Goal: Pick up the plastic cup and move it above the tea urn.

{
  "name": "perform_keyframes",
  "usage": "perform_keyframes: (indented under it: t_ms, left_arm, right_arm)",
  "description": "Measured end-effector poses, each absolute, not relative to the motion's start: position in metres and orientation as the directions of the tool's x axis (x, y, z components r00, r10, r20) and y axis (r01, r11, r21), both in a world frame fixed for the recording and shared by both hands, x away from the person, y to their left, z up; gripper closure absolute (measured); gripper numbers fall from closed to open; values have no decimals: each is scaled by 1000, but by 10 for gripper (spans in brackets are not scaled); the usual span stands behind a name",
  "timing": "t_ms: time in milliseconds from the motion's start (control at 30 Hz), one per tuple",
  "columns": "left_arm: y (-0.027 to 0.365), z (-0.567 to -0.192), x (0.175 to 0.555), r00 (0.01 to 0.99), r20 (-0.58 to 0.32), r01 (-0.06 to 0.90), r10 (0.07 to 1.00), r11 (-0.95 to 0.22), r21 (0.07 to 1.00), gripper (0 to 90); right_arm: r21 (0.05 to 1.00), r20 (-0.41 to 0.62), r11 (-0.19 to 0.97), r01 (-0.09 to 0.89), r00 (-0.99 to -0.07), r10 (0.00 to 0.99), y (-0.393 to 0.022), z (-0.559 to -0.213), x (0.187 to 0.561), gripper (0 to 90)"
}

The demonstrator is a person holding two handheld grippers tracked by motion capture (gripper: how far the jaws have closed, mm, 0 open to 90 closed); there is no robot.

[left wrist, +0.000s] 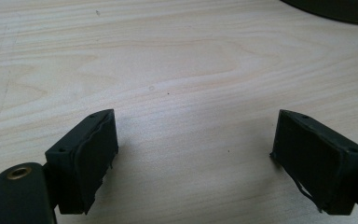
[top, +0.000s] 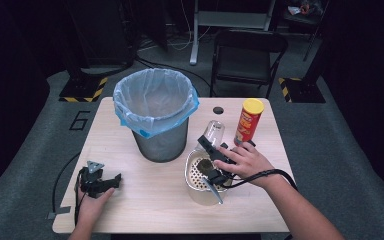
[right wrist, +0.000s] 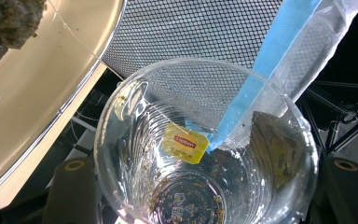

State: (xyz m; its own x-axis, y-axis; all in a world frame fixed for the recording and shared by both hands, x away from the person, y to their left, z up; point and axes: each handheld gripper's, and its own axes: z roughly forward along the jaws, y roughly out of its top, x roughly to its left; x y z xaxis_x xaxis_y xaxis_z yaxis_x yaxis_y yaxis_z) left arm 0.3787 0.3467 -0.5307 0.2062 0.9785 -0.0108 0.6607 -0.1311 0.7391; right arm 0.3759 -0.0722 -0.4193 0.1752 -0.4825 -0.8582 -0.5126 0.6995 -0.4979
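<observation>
Pale wood counter (top: 145,190); thin clear plastic cup (top: 213,132), light and crushable, clamped mid-wall by right tongs (top: 207,142), left tongs (top: 114,179) gaping empty

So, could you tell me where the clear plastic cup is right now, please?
In the high view the clear plastic cup sits right of centre, held tilted in the right claw between the lined mesh bin and the red crisp tube, above the strainer bowl.

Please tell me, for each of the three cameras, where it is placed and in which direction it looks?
High view: above the person's side, facing forward and down on the table; both hands and forearms show.
Left gripper view: on the left gripper, facing bare tabletop; its open jaws show.
Right gripper view: on the right gripper, facing into a clear plastic cup.
Shared: high and right gripper views both show the mesh bin.
</observation>
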Motion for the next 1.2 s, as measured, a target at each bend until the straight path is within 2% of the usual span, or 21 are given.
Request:
perform_keyframes:
  t_ms: [933,1100,1200]
  left_arm:
    - [347,-531,379,206,-11,661,978,-131,739,136]
    - [347,-531,379,206,-11,661,978,-131,739,136]
    - [347,-531,379,206,-11,661,978,-131,739,136]
  right_arm:
    - [-481,-869,705,-521,176,-463,-73,-419,376,339]
    - [-431,-893,731,-529,135,-429,-73,-416,378,337]
    - [-252,-964,796,-550,68,-258,-75,-409,381,337]
